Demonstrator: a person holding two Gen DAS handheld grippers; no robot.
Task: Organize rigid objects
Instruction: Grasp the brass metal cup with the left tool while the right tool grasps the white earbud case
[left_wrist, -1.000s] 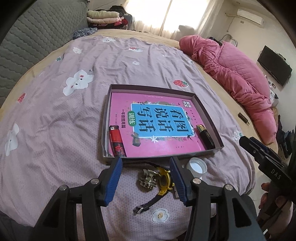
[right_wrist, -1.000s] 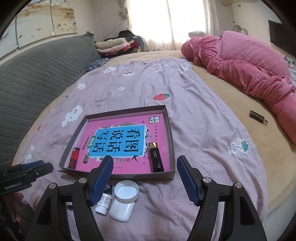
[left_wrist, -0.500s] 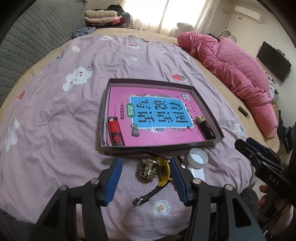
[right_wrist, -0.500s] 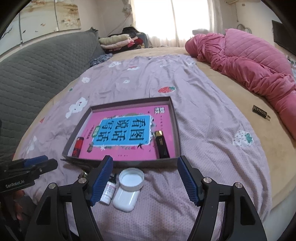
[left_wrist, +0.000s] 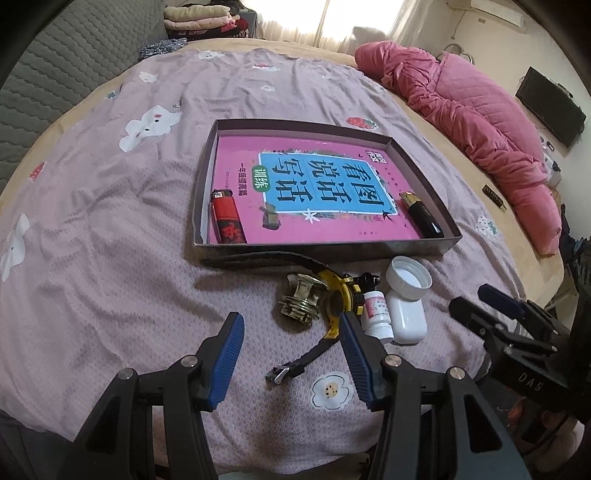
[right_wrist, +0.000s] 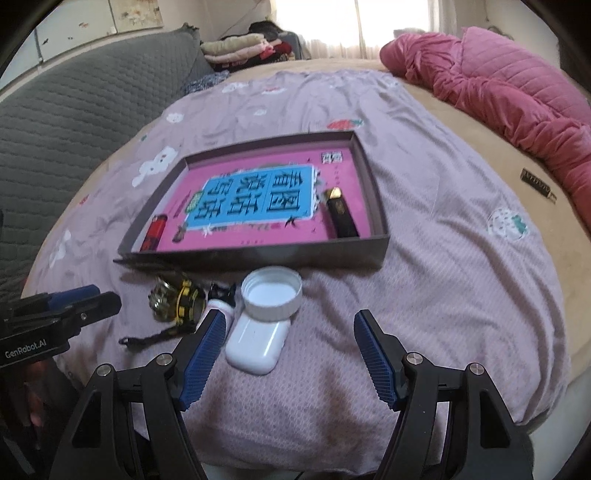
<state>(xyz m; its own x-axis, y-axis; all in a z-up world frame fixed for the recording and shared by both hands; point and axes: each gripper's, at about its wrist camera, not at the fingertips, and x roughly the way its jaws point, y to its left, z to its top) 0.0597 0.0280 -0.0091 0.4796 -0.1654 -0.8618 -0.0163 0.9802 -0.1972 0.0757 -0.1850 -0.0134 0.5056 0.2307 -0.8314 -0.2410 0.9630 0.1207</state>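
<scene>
The left gripper (left_wrist: 291, 354) is hovering low over the mauve patterned bedspread (left_wrist: 110, 229), its jaws standing apart and holding nothing. Just past them a yellow-and-black wristwatch (left_wrist: 338, 295) is lying with its far strap partly tucked under the box edge, touching a brass-coloured threaded metal fitting (left_wrist: 301, 299) on its left. The right gripper (right_wrist: 286, 354) is hanging with jaws spread wide and empty; its left finger is hiding part of a small white pill bottle with a pink label (right_wrist: 218, 308). Beside that a white rounded earbud case (right_wrist: 258, 345) is lying, its far end covered by an upturned white ribbed cap (right_wrist: 271, 293). Beyond, a shallow dark cardboard box lid (right_wrist: 255, 258) is holding a pink book with a blue title panel (left_wrist: 314, 184), a red lighter (left_wrist: 227, 219) and a black gold-tipped tube (left_wrist: 421, 216). The right view is blurring the book's lettering.
</scene>
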